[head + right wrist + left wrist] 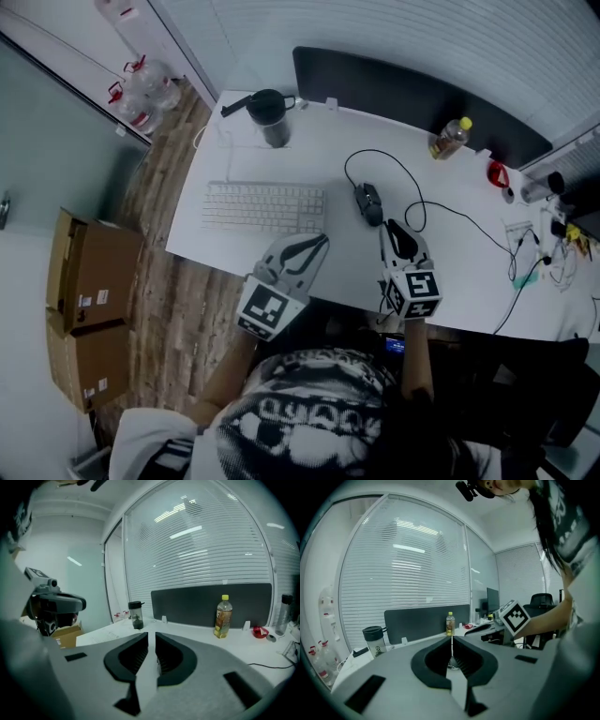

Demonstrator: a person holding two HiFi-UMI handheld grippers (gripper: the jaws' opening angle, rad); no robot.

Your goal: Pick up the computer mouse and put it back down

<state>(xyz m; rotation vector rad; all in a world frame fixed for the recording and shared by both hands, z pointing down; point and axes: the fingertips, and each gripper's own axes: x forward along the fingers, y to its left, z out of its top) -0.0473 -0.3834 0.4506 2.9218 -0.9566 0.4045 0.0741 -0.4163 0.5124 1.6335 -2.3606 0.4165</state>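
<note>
Mouse [368, 202] lay on desk [450, 272] beside keyboard [264, 206], just ahead of R gripper [392, 228], jaws a crack apart w/ nothing between; L gripper [319, 242], jaws pressed together, was empty.

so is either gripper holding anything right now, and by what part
nothing is held. left gripper jaws are together and empty, right gripper jaws barely apart and empty; the computer mouse sits on the desk.

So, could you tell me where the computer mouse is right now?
In the head view, the mouse sits on the desk, right of the keyboard, just beyond the right gripper.
</note>
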